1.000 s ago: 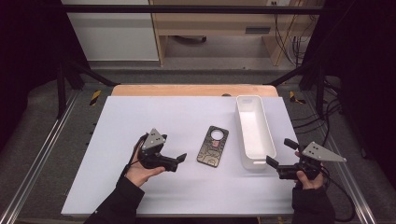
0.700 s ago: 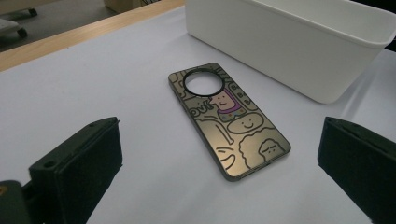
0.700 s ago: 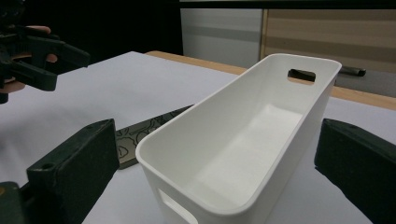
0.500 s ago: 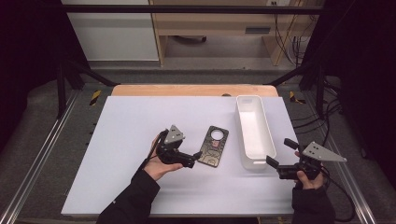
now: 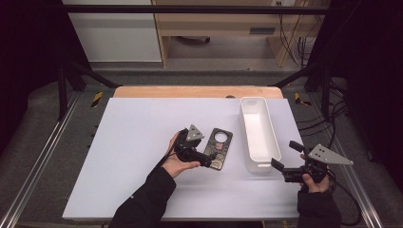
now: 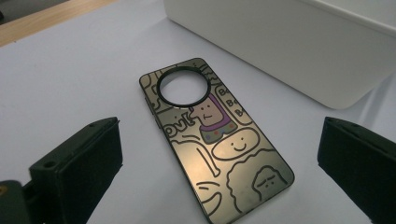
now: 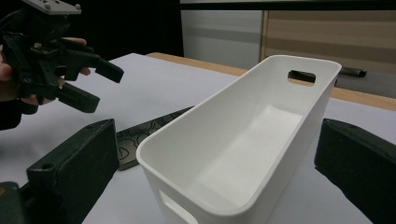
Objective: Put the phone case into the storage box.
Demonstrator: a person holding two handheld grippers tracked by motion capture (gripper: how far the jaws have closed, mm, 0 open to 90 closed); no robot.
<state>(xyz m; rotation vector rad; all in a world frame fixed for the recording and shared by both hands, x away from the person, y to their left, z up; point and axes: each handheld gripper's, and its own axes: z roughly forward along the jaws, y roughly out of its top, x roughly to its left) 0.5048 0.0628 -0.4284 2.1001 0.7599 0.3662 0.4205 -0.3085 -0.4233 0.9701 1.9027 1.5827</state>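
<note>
A dark phone case [image 5: 219,147] with cartoon drawings and a round camera hole lies flat on the white table, just left of a white bin [image 5: 245,128]. My left gripper [image 5: 207,153] is open and hovers at the case's near left edge. In the left gripper view the case [image 6: 219,140] lies between and beyond the two wide-apart jaws, untouched. My right gripper [image 5: 286,156] is open, held near the bin's front right corner. The right gripper view looks into the empty bin [image 7: 205,112], with the case [image 7: 144,130] behind it and the left gripper [image 7: 105,86] above the case.
The bin [image 6: 289,42] is long and narrow, with handle slots in its end walls. A wooden strip [image 5: 190,91] runs along the table's far edge. Metal rails flank the table on both sides. Cables hang at the back right.
My left gripper has moved right across the table, from well left of the phone case to right at it, jaws still open. The right gripper has stayed put.
</note>
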